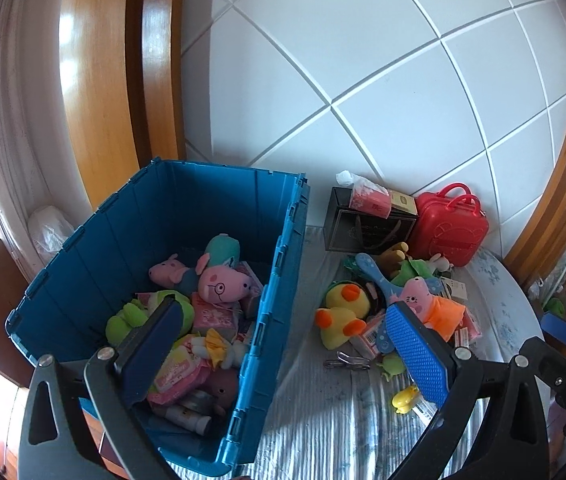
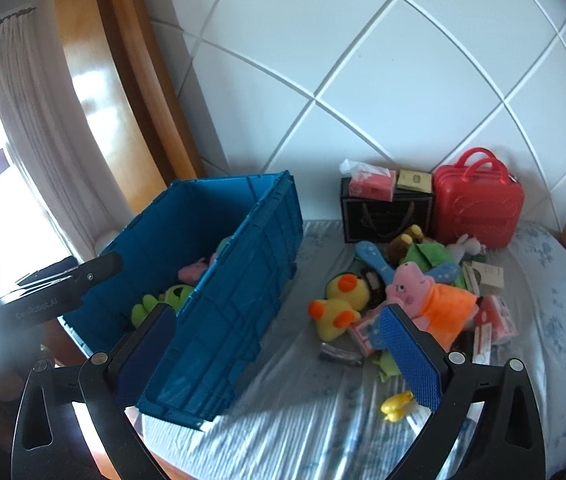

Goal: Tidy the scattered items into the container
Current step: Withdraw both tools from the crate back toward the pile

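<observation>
A blue crate (image 1: 279, 256) (image 2: 243, 264) stands on the left of the table, holding pig plushes (image 1: 219, 286), a green plush (image 1: 131, 318) and packets. A scattered pile lies to its right: a yellow duck plush (image 1: 343, 312) (image 2: 339, 300), a pink pig in an orange dress (image 1: 431, 304) (image 2: 431, 296), a blue paddle brush (image 1: 379, 276), a metal clip (image 1: 345, 360) and a small yellow toy (image 1: 405, 398) (image 2: 397, 404). My left gripper (image 1: 283, 356) is open and empty above the crate's right wall. My right gripper (image 2: 279, 352) is open and empty, near the crate's outer wall.
A red toy suitcase (image 1: 451, 232) (image 2: 475, 208), a black gift bag (image 1: 367, 226) (image 2: 383, 216) and a pink tissue pack (image 2: 371, 184) stand at the back by the white panelled wall. The table's front edge (image 2: 187, 460) is close. A curtain (image 2: 23, 100) hangs at left.
</observation>
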Tool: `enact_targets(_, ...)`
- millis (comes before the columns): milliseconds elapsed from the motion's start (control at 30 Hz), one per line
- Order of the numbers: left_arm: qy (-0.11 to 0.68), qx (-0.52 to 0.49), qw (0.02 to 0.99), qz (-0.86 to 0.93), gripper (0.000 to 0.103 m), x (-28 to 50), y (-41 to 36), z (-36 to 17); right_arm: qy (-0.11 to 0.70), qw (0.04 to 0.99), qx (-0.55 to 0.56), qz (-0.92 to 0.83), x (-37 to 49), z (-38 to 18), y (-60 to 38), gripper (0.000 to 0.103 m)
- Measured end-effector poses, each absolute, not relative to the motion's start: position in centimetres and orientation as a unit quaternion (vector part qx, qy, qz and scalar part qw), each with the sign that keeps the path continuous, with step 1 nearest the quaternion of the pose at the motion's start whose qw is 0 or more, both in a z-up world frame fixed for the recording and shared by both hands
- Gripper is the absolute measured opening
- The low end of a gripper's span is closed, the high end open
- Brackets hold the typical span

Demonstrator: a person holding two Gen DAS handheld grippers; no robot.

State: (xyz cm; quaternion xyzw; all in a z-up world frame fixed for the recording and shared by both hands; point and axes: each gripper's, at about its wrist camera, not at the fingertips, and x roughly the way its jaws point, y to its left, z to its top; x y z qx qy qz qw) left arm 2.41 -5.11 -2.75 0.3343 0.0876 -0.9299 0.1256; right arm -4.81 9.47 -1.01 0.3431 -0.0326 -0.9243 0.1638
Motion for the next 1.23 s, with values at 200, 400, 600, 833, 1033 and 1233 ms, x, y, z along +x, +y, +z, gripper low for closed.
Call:
enact_targets(200, 0.08, 0.343, 0.109, -0.929, 0.103, 1.8, -1.2, -2.8, -0.037, 0.142, 0.353, -0.924, -3.8, -1.5, 13.3, 0.103)
enact_targets(400, 0.075, 0.354, 0.099, -0.927, 0.103, 0.9, 2.1, -3.0, -0.043, 0.127, 0.359, -0.924, -3.1, -1.8, 16.5, 0.103)
enact_targets(600, 0.058, 0.36, 0.103, -0.926, 0.103, 0.7, 4.6, -3.0, -0.045, 0.123, 0.361, -0.923, -2.7, -1.8, 18.3, 0.103)
enact_targets(833, 0.056, 0.361, 0.104, -0.925, 0.103, 0.8, 5.8, -2.7, -0.045, 0.122, 0.363, -0.923, -2.5, -1.9, 19.5, 0.103)
enact_targets(1033, 0.054, 0.365, 0.106, -0.923, 0.103, 1.1, 6.2, -2.8, -0.048, 0.121, 0.363, -0.923, -2.3, -2.0, 20.3, 0.103)
enact_targets(1233, 0.05, 0.362, 0.102, -0.925, 0.103, 1.4, 6.5, -2.6, -0.049, 0.12, 0.366, -0.922, -2.3, -2.2, 20.5, 0.103)
